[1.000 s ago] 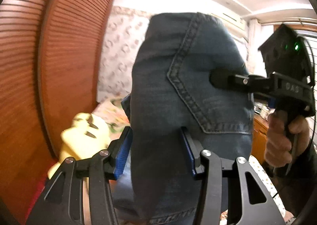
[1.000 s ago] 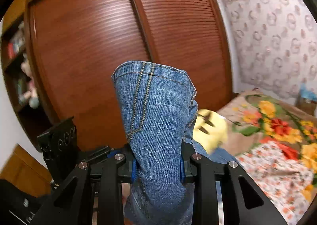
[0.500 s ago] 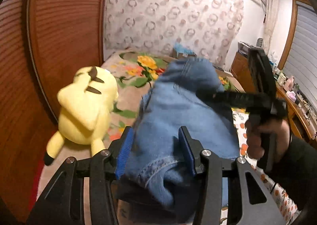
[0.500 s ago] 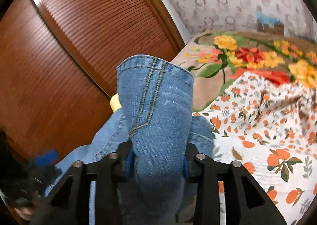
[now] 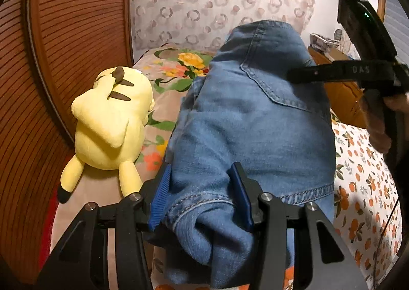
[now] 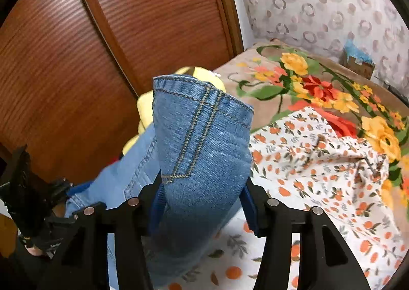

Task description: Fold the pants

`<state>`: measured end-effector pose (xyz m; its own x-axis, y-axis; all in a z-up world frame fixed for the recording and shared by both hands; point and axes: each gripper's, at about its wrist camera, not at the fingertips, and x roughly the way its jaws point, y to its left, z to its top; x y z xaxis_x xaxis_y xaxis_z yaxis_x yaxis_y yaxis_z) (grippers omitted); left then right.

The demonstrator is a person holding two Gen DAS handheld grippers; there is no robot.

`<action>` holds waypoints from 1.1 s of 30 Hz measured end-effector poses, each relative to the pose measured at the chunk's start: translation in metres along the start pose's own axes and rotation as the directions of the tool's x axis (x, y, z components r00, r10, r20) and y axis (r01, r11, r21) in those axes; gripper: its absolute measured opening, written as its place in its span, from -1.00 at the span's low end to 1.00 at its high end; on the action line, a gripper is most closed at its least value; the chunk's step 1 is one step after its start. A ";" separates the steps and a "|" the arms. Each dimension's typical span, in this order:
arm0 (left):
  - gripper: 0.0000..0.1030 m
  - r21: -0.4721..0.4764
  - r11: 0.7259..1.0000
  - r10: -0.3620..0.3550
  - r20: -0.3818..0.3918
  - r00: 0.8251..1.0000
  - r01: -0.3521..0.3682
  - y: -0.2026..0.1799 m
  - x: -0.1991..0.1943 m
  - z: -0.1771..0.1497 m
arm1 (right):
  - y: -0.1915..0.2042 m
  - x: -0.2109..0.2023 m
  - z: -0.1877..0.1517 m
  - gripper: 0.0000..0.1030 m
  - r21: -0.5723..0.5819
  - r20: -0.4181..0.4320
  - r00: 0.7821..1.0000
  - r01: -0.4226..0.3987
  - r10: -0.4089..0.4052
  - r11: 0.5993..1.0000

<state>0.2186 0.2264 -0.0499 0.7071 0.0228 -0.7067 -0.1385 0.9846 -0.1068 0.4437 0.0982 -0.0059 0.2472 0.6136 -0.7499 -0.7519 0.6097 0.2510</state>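
The blue denim pants [image 5: 253, 121] hang between both grippers above the bed. My left gripper [image 5: 202, 195] is shut on a bunched hem end of the pants. My right gripper [image 6: 202, 203] is shut on the waistband end [image 6: 199, 136], which stands up between its blue pads. In the left wrist view the right gripper [image 5: 301, 76] reaches in from the right and holds the pants near a back pocket. In the right wrist view the left gripper's black body [image 6: 33, 203] shows at the lower left, its jaws hidden by denim.
A yellow plush toy [image 5: 112, 123] lies on the bed left of the pants, next to the brown louvred wardrobe doors [image 5: 64, 59]. A flowered blanket [image 6: 319, 90] and an orange-print sheet [image 6: 319, 162] cover the bed. A small box [image 6: 358, 62] sits by the patterned wall.
Both grippers have swung down from pointing at the wardrobe and ceiling toward the bed, carrying the pants lower. Both stay shut on the denim.
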 end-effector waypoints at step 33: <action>0.59 0.073 0.997 -0.034 0.092 0.995 0.027 -0.057 -0.054 0.010 | 0.018 -0.116 -0.086 0.39 0.070 0.198 0.973 0.109 -0.121 0.992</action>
<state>0.1954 0.1707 0.0013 0.7724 0.0052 -0.6351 -0.0680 0.9949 -0.0745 0.3490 -0.0050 0.0325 0.4524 0.6227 -0.6385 -0.6761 0.7063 0.2098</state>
